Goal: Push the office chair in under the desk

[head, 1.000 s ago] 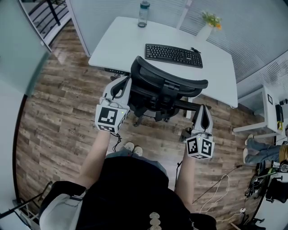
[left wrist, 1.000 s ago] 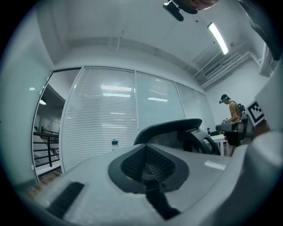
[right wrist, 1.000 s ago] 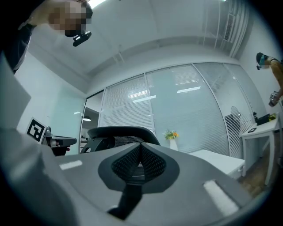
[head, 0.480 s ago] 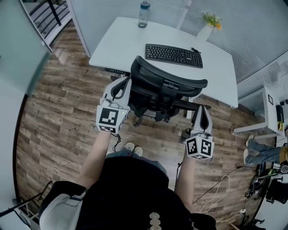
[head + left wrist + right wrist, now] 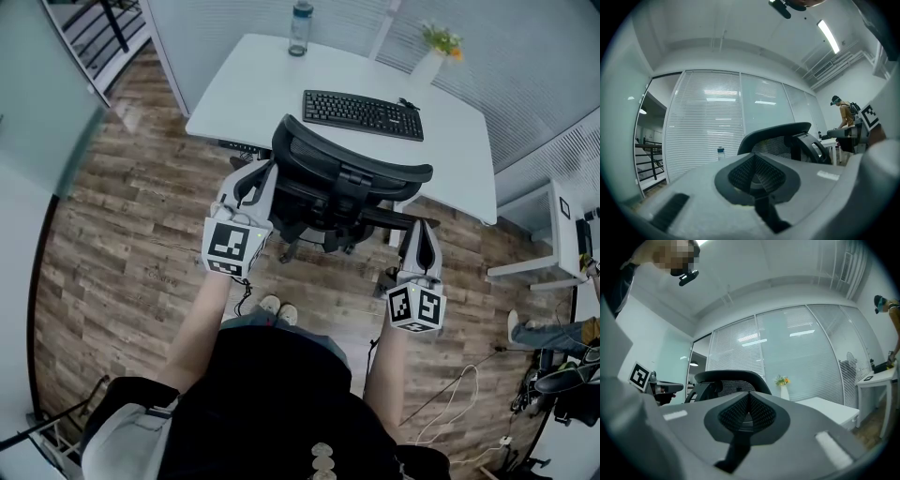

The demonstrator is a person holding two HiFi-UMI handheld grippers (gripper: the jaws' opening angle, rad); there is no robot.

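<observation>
Wood floor [image 5: 122, 234] carries the chair [image 5: 349, 173], which stands at the near edge of the tabletop [image 5: 253, 89]. Its backrest faces the person and its seat seems only partly under. The left gripper [image 5: 251, 176] sits at the chair's left side and the right gripper [image 5: 422, 230] at its right, each with jaws closed on nothing. Whether either touches the chair I cannot tell. Further out, a keyboard [image 5: 363, 114], a bottle [image 5: 299, 28] and a vase [image 5: 429, 61] stand on the tabletop. By my reading, most of the push is not yet done.
</observation>
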